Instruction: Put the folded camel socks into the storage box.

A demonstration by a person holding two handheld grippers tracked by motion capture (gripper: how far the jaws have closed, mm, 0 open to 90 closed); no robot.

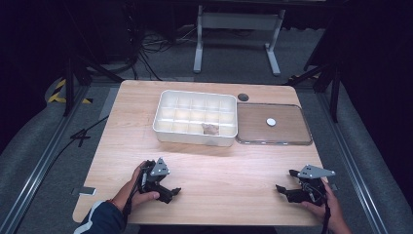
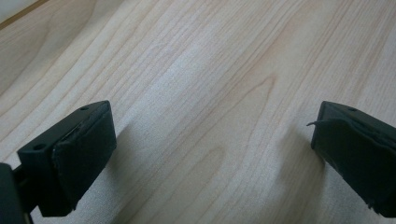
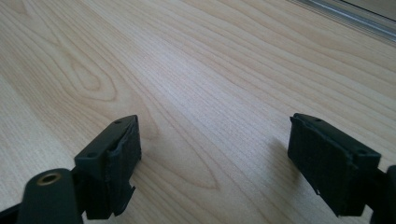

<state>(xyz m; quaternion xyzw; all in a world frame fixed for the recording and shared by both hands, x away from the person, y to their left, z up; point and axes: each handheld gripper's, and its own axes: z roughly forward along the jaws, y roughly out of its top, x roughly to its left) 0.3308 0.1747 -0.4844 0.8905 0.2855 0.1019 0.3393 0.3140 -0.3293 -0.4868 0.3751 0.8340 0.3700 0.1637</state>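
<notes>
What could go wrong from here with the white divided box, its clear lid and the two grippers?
1. The clear flat lid lies close against the white compartmented plastic box; lifting the lid's near edge might nudge the box.
2. The small brownish lump sits in a narrow front-row cell, so wide-open jaws may catch the dividers.
3. The left gripper and right gripper both rest low near the wooden table, so the pads could scrape on starting.

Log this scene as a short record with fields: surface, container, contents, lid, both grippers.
surface: wooden table
container: white compartment box, open, at the far middle of the table
contents: one small brownish item in a front-row compartment
lid: clear lid lying flat, right of the box
left gripper: open, holds nothing, low over the table
right gripper: open, holds nothing, low over the table
</notes>
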